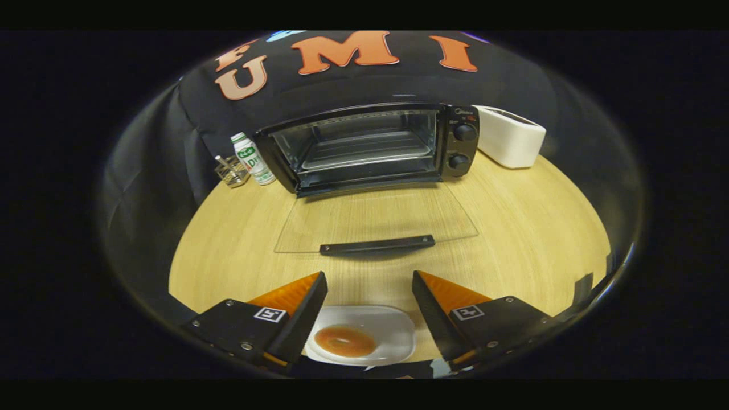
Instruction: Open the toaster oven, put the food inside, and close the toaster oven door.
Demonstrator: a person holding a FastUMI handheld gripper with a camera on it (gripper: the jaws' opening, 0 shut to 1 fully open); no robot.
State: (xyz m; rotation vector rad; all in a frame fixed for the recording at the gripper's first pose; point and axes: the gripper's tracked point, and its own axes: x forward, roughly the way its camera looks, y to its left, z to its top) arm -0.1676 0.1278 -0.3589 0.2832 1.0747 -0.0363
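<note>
Fingers spread above plate (donut aboard); oven door open.

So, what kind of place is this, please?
Probably a mock kitchen counter in a recording booth: a toaster oven with its glass door open, a white toaster, a wooden table. The hand-held gripper is open above a plate.
</note>
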